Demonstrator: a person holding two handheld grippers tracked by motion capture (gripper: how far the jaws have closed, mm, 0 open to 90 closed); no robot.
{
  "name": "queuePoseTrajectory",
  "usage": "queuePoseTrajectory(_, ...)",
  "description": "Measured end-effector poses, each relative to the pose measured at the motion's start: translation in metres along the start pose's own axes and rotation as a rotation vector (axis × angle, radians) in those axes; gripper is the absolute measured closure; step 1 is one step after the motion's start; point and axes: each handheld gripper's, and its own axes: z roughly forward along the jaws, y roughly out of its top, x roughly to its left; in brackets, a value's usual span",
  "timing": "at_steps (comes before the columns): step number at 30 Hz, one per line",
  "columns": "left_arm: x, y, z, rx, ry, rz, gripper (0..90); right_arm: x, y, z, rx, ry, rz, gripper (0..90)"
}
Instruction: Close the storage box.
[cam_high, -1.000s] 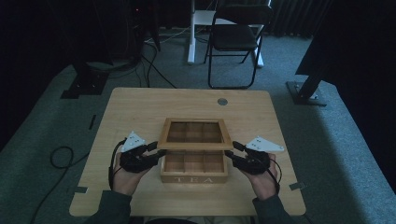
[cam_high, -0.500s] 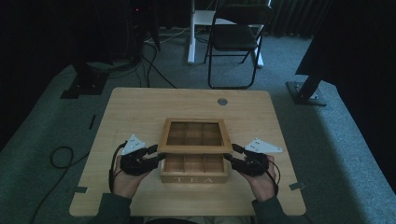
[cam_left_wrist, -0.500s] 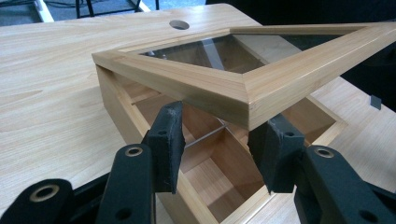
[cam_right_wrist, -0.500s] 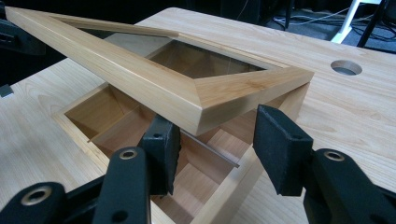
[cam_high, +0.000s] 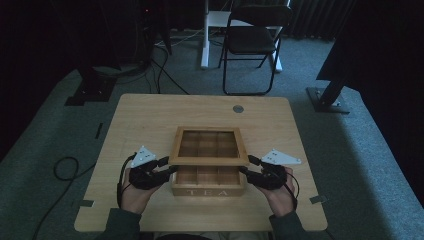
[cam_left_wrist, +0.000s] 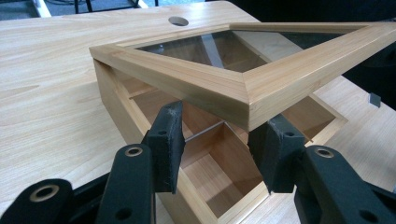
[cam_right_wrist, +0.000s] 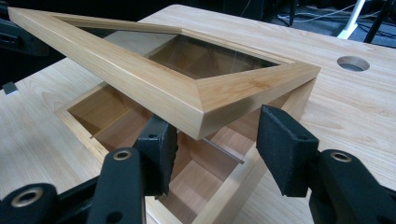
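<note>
A wooden tea box (cam_high: 207, 188) marked TEA stands near the table's front edge, its empty compartments (cam_left_wrist: 219, 168) exposed. Its glass-paned lid (cam_high: 207, 161) is tilted, front edge raised, back edge on the box. My left gripper (cam_high: 169, 169) is at the lid's front left corner (cam_left_wrist: 247, 100), my right gripper (cam_high: 246, 172) at the front right corner (cam_right_wrist: 203, 105). In both gripper views the pads (cam_left_wrist: 166, 140) (cam_right_wrist: 282, 149) stand apart, just under the corner, and the lid corner sits over the gap. The left gripper (cam_left_wrist: 215, 149) and right gripper (cam_right_wrist: 217, 149) are open.
The wooden table (cam_high: 150, 120) has a round cable hole (cam_high: 238, 108) at the back. Behind it stand a folding chair (cam_high: 252, 40) and dark stand bases (cam_high: 327, 97). A cable (cam_high: 65, 167) loops on the carpet to the left.
Both hands have drawn slightly toward the table's front edge, and the lid's front edge has come down a little.
</note>
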Motion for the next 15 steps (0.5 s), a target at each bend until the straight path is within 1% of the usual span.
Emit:
queuePoseTrajectory(5, -0.0004, -0.0016, 0.0007, 0.001, -0.002, -0.003, 55.7, 0.0004, -0.0019, -0.0001, 0.007, 0.003, 0.003, 46.7)
queuePoseTrajectory(11, -0.0021, -0.0038, 0.0021, 0.007, -0.007, -0.003, 55.7, 0.0027, -0.005, 0.0013, 0.002, 0.009, 0.01, 45.9)
queuePoseTrajectory(15, -0.0026, -0.0061, 0.0027, 0.01, -0.007, -0.006, 55.7, 0.0036, -0.0071, 0.0035, 0.004, 0.005, 0.017, 45.0)
